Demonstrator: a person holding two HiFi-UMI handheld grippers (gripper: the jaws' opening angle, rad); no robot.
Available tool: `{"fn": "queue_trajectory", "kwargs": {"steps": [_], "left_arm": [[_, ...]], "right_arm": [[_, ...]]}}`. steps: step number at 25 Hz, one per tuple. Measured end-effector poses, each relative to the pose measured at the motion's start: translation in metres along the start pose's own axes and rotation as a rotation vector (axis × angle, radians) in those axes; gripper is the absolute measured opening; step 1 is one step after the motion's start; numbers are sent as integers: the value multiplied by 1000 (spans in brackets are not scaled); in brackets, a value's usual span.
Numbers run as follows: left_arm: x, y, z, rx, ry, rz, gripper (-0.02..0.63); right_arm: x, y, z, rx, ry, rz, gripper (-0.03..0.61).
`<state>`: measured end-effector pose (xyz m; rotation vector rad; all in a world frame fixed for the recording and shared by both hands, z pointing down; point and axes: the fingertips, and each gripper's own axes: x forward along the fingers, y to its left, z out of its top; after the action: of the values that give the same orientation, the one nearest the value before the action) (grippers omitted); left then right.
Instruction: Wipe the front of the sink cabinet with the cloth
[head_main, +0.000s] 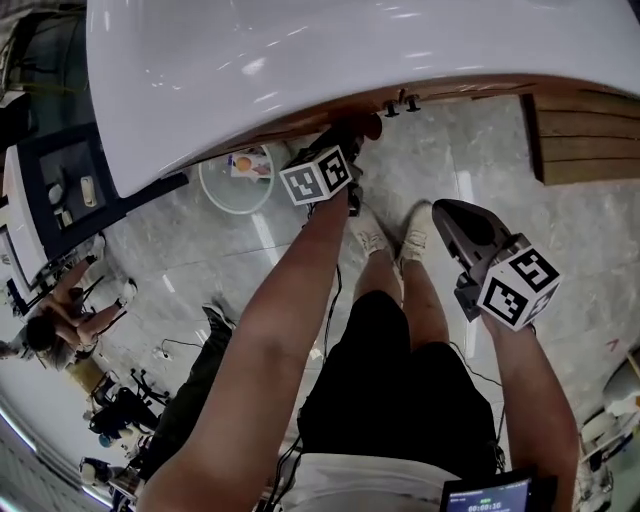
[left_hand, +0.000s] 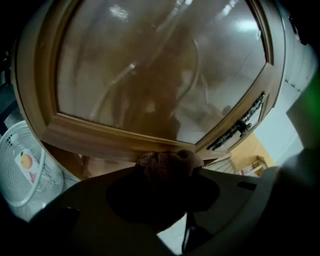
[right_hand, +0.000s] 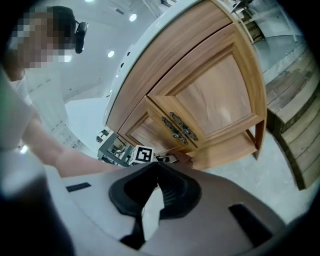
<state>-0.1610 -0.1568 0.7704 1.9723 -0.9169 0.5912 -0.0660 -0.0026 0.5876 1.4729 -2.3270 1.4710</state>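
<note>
The wooden sink cabinet (right_hand: 210, 95) stands under a white sink top (head_main: 300, 60). In the left gripper view its glossy door panel (left_hand: 160, 70) fills the frame. My left gripper (left_hand: 167, 170) is shut on a reddish-brown cloth (left_hand: 167, 161), which presses against the door's lower wooden rail (left_hand: 110, 137). From the head view the left gripper (head_main: 352, 138) reaches under the sink top, with the cloth (head_main: 372, 126) at its tip. My right gripper (right_hand: 157, 166) hangs back from the cabinet, shut and holding nothing; it shows at the right (head_main: 462, 232) over the floor.
Dark metal door handles (right_hand: 179, 127) sit where the two doors meet. A white mesh basket (head_main: 235, 180) stands on the floor left of the cabinet. Wooden slats (head_main: 585, 135) lie at the right. A person (head_main: 60, 315) crouches far left. My feet (head_main: 390, 235) are near the cabinet.
</note>
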Motion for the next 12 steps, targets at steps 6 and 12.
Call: {"fn": "queue_trajectory", "kwargs": {"steps": [6, 12], "left_arm": [[28, -61, -5, 15, 5, -64, 141], [31, -101, -4, 72, 27, -152, 141]], "right_arm": [[-33, -21, -8, 52, -47, -51, 12], [-57, -36, -1, 77, -99, -104, 12]]}}
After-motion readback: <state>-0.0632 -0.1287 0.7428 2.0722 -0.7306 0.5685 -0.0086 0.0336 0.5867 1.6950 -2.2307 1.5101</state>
